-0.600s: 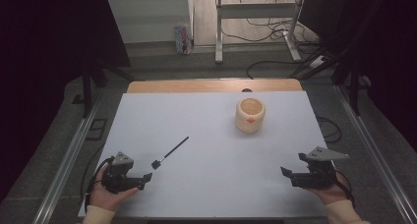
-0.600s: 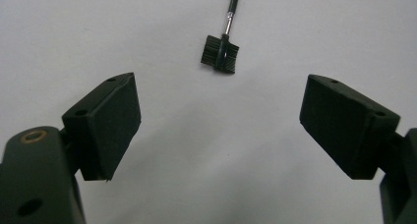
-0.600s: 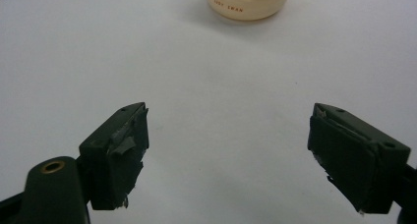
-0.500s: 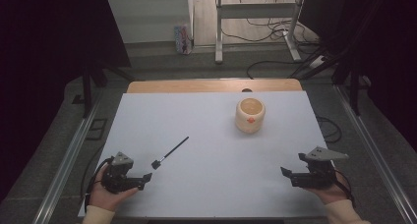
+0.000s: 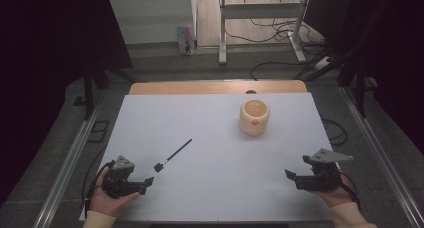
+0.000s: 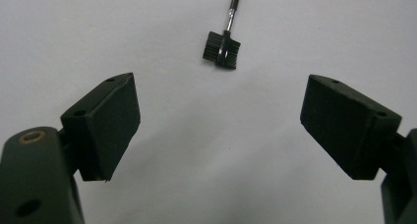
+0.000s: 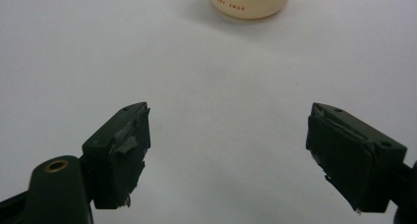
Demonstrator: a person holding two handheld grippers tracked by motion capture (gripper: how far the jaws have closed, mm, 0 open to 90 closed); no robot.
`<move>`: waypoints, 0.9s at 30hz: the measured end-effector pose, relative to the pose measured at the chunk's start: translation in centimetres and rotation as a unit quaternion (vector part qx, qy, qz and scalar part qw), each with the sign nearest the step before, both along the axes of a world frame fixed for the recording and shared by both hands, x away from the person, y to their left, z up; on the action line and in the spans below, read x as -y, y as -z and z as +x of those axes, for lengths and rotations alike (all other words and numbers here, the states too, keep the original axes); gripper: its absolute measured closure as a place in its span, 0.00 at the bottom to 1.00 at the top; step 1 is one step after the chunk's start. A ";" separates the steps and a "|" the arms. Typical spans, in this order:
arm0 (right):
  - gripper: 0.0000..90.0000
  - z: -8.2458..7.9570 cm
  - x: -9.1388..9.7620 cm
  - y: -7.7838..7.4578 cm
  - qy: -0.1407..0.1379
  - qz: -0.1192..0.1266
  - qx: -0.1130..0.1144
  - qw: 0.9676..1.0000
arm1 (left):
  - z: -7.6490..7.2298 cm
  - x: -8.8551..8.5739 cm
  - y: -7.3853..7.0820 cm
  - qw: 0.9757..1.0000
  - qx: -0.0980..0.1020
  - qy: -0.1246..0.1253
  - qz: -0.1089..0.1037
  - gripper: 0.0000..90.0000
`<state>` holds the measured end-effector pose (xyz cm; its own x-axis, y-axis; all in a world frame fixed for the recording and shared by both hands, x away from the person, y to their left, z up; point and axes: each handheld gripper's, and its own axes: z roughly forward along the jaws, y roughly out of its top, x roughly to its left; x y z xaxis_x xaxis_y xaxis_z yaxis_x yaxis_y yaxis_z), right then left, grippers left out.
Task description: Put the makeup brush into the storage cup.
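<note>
Desk (image 5: 215, 188), white-topped, carries a thin black brush with a small bristled head (image 5: 172, 156) near-left, just beyond the left hand-held gripper (image 5: 145, 182); a cream round jar (image 5: 254, 117) stands far right, well apart from the right hand-held gripper (image 5: 291, 175).

Left gripper view: jaws released, the brush (image 6: 222, 48) lying ahead, untouched.

Right gripper view: jaws released, nothing between them, the jar (image 7: 250, 0) far ahead.

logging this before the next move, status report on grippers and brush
Left gripper open, empty. Right gripper open, empty. Brush flat on table, just ahead of left gripper, untouched. Cup stands apart, nothing in the way.
</note>
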<state>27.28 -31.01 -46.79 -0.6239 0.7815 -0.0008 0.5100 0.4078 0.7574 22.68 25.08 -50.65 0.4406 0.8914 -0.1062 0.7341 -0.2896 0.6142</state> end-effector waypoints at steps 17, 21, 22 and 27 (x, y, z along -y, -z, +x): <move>0.19 0.2 0.6 0.3 0.005 -0.006 -0.002 1.000 | 0.2 0.4 -0.3 1.000 0.005 -0.001 0.008 0.17; 0.19 0.2 0.7 0.2 0.007 -0.004 0.001 1.000 | 0.1 0.3 -0.4 1.000 0.007 0.000 0.009 0.17; 0.19 0.2 0.7 0.2 0.007 -0.005 0.001 1.000 | 0.1 0.3 -0.4 1.000 0.008 -0.001 0.010 0.17; 0.20 0.2 0.6 0.3 0.008 -0.009 -0.003 1.000 | 0.2 0.5 -0.8 1.000 0.013 0.001 0.017 0.18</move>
<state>27.51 -31.57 -47.11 -0.6119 0.7909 -0.0116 0.5201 0.4134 0.7474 22.88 24.62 -49.82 0.4441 0.8936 -0.0648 0.7181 -0.3118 0.6222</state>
